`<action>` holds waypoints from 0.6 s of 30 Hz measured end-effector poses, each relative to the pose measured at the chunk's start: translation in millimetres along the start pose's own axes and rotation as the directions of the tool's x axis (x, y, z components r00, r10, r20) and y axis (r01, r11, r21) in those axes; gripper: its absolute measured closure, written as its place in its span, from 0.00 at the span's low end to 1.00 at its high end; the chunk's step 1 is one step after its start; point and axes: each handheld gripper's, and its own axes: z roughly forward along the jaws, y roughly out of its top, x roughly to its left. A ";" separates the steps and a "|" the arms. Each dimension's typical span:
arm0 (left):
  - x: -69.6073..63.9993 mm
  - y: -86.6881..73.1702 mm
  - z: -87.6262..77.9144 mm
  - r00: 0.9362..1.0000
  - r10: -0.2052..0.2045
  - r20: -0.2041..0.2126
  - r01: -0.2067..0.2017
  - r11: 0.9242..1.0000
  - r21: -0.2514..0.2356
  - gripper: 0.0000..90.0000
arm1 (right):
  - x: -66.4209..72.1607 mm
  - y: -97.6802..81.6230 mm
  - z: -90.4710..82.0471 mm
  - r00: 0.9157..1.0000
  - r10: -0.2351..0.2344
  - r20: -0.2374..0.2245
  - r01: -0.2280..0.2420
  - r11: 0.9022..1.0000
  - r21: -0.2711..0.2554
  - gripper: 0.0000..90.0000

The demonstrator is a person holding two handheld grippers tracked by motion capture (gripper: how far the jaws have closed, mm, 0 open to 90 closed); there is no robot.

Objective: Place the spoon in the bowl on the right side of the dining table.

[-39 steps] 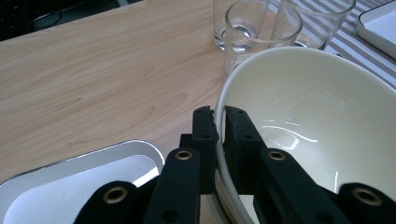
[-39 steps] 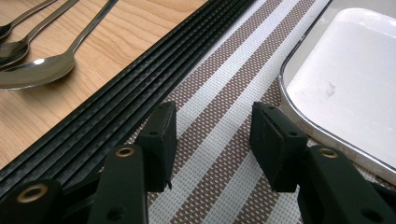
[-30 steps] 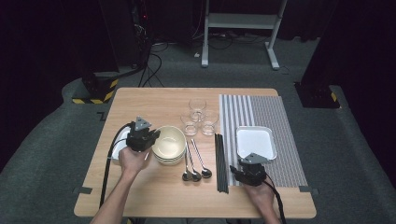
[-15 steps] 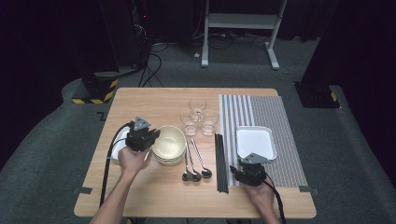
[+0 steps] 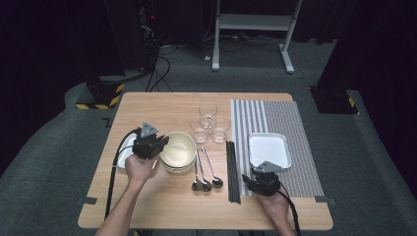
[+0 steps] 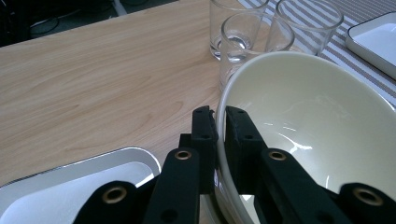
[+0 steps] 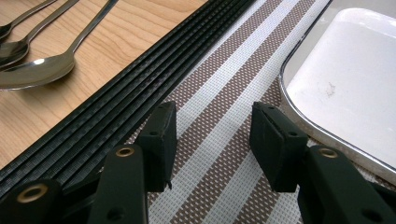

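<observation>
The left hand-held gripper (image 6: pixel 215 122) pinches the thin rim of a glossy cream bowl (image 5: pixel 178 150) at the bowl's 9 o'clock, on the pale wood-grain surface (image 5: pixel 162 105). The right hand-held gripper (image 7: pixel 212 140) hangs half open and empty over the woven striped mat (image 7: pixel 224 100), between ribbed black chopsticks (image 7: pixel 140 79) and a smooth white tray (image 7: pixel 355 79). Nothing has shifted since the earlier frames.
</observation>
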 end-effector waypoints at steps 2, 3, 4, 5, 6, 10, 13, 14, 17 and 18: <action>-0.1 0.2 -0.2 1.000 -0.002 0.002 0.002 1.000 -0.002 0.92 | -0.2 0.0 0.1 1.000 -0.003 0.000 0.003 1.000 -0.001 0.57; -0.2 0.3 -0.3 1.000 -0.003 0.002 0.003 1.000 -0.002 0.92 | -0.2 0.0 0.1 1.000 -0.003 0.000 0.003 1.000 -0.001 0.57; -0.2 0.5 -0.5 1.000 -0.002 0.003 0.002 1.000 -0.003 0.92 | -0.2 0.0 0.1 1.000 -0.003 0.000 0.003 1.000 -0.001 0.57; -0.2 0.6 -0.6 1.000 -0.002 0.004 0.002 1.000 -0.004 0.92 | -0.1 0.0 0.1 1.000 -0.003 0.000 0.003 1.000 -0.001 0.57; -0.1 0.7 -0.6 1.000 -0.002 0.004 0.002 1.000 -0.004 0.92 | -0.1 0.0 0.0 1.000 -0.001 0.000 0.001 1.000 0.000 0.57; 0.0 0.6 -0.7 1.000 -0.008 0.005 0.009 1.000 -0.001 0.92 | -0.1 0.0 0.0 1.000 -0.001 0.001 0.001 1.000 0.001 0.57; -0.4 1.6 -2.4 1.000 -0.013 0.008 0.013 1.000 -0.001 0.92 | -0.1 0.0 0.0 1.000 -0.001 0.000 0.001 1.000 0.000 0.57; -1.0 2.3 -3.6 1.000 -0.006 0.010 0.006 1.000 -0.004 0.92 | -0.1 0.0 0.1 1.000 -0.003 0.000 0.003 1.000 -0.001 0.57; 0.4 2.1 -2.2 1.000 -0.014 0.023 0.014 1.000 -0.010 0.92 | 0.0 0.0 0.0 1.000 0.001 0.000 -0.001 1.000 0.000 0.57; 0.9 1.8 -1.6 1.000 -0.016 0.023 0.017 1.000 -0.012 0.92 | -0.1 0.0 0.0 1.000 0.001 -0.001 -0.001 1.000 -0.001 0.57</action>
